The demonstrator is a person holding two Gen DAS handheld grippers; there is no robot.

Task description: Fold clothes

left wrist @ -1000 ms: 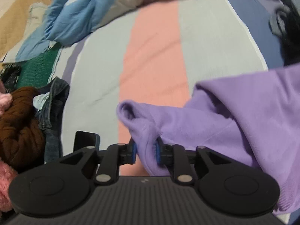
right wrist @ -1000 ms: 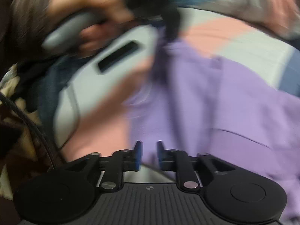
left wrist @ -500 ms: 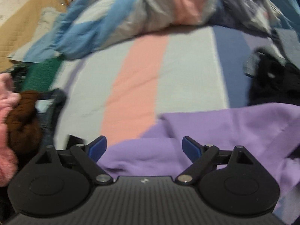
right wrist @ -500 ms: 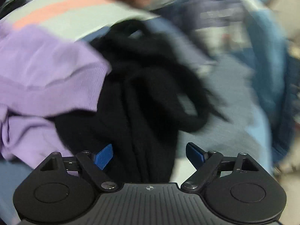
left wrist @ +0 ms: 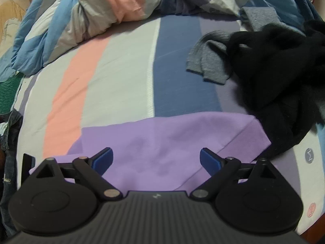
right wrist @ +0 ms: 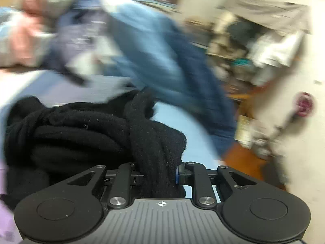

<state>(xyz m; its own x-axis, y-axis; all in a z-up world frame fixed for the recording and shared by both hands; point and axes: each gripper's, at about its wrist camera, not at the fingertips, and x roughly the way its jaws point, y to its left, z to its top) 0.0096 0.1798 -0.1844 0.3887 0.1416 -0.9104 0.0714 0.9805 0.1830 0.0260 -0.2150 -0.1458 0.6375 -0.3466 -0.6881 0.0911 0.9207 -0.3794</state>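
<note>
Black garment (right wrist: 97,134) clamped in right hand-held gripper (right wrist: 157,174).

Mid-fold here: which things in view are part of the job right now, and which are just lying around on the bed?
In play:
- purple top, flat under the open left gripper
- black garment, clamped in the right gripper

Lying about:
- grey garment
- bunched duvet
- jeans
- striped sheet

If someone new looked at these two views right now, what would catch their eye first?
Probably the purple garment, lying flat on the striped bedsheet just ahead of the wide-open left gripper. Next, the bundled black garment filling the right wrist view, with the right gripper shut on a thick fold of it. A grey garment lies beside that black heap, further back on the sheet.
</note>
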